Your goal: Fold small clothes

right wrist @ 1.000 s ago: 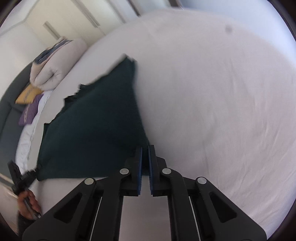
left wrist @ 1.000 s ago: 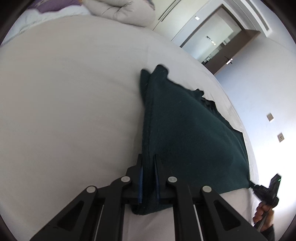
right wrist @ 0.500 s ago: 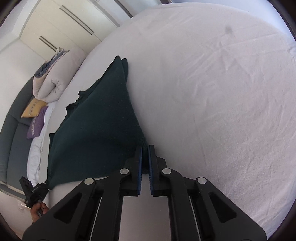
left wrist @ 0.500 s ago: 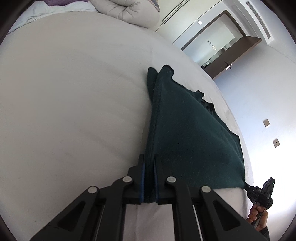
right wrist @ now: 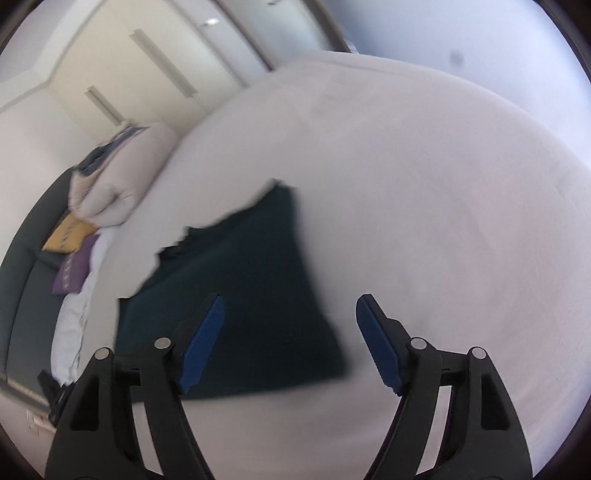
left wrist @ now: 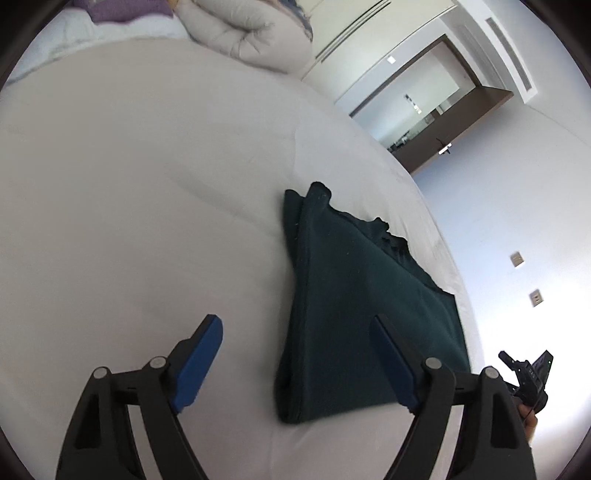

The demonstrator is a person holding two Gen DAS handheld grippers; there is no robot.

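A dark green folded garment lies flat on the white bed. My left gripper is open, its blue-padded fingers spread on either side of the garment's near left corner, holding nothing. In the right wrist view the same garment lies blurred on the bed. My right gripper is open above the garment's near right corner, empty. The right gripper also shows at the far right edge of the left wrist view.
A rolled beige duvet and purple pillow sit at the bed's head. In the right wrist view the duvet, a yellow cushion and a purple cushion lie at the left. A doorway opens beyond the bed.
Both grippers were shut on the garment's near corners and have opened and let go. The garment now lies flat on the bed. Both grippers have pulled back slightly.
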